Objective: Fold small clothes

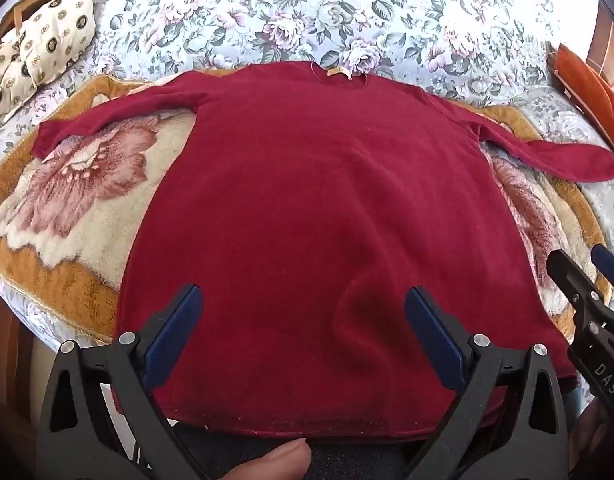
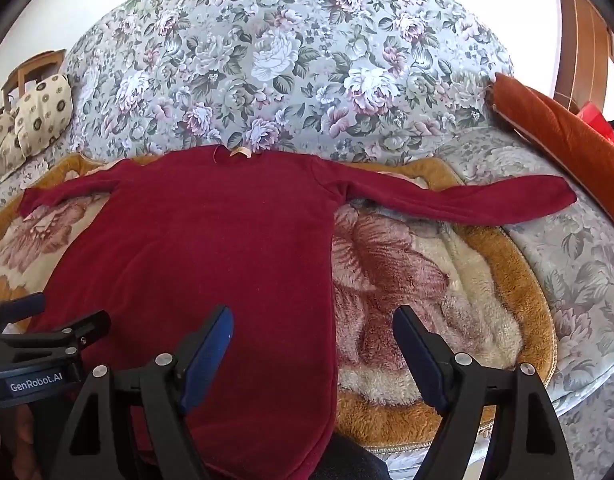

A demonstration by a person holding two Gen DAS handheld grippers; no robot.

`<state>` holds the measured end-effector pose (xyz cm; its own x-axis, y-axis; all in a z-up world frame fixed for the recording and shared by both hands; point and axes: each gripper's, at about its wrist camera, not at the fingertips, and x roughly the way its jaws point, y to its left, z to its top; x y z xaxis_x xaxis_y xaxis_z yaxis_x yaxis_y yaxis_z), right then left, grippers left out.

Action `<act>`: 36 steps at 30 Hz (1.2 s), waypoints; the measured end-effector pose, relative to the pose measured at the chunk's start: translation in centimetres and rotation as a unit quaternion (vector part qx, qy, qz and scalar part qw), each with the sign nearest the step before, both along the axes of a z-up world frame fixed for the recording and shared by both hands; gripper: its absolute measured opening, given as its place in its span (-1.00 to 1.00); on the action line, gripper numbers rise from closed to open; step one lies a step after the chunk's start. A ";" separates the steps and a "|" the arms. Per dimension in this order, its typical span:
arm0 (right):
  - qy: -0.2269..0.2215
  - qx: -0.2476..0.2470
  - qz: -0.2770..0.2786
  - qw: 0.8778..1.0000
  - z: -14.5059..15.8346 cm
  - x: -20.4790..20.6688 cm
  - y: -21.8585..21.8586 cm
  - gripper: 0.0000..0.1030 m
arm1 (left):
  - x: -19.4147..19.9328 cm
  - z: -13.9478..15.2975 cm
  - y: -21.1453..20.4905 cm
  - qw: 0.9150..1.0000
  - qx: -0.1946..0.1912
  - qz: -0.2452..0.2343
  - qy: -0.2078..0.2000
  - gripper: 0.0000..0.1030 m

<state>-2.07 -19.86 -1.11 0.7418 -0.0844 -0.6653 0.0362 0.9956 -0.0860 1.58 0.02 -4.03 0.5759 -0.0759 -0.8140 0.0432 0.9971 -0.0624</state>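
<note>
A dark red long-sleeved garment [image 1: 307,208] lies flat on a fleece blanket, collar away from me, both sleeves spread sideways. It also shows in the right wrist view [image 2: 211,248]. My left gripper [image 1: 303,300] is open and empty, hovering over the garment's lower part near the hem. My right gripper [image 2: 311,320] is open and empty, over the garment's lower right edge. The right gripper [image 1: 587,292] shows at the right edge of the left wrist view, and the left gripper [image 2: 39,320] at the left edge of the right wrist view.
A fleece blanket [image 1: 79,208] with a pink flower and orange border lies under the garment on a floral sofa [image 2: 291,64]. A cream patterned cushion [image 1: 39,56] lies at far left. An orange cushion [image 2: 563,136] lies at right.
</note>
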 end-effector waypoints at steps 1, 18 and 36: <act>0.002 0.002 0.000 1.000 0.0 0.0 -0.2 0.56 | 0.1 -0.1 0.0 1.000 -0.001 0.000 0.003 0.96; 0.010 0.004 -0.001 1.000 -0.6 0.4 -0.3 0.56 | 0.3 0.4 0.2 1.000 -0.019 0.002 0.005 0.96; 0.032 0.025 -0.005 0.999 -1.0 1.0 -0.6 0.56 | 0.7 0.1 0.0 1.000 -0.007 0.008 0.015 0.96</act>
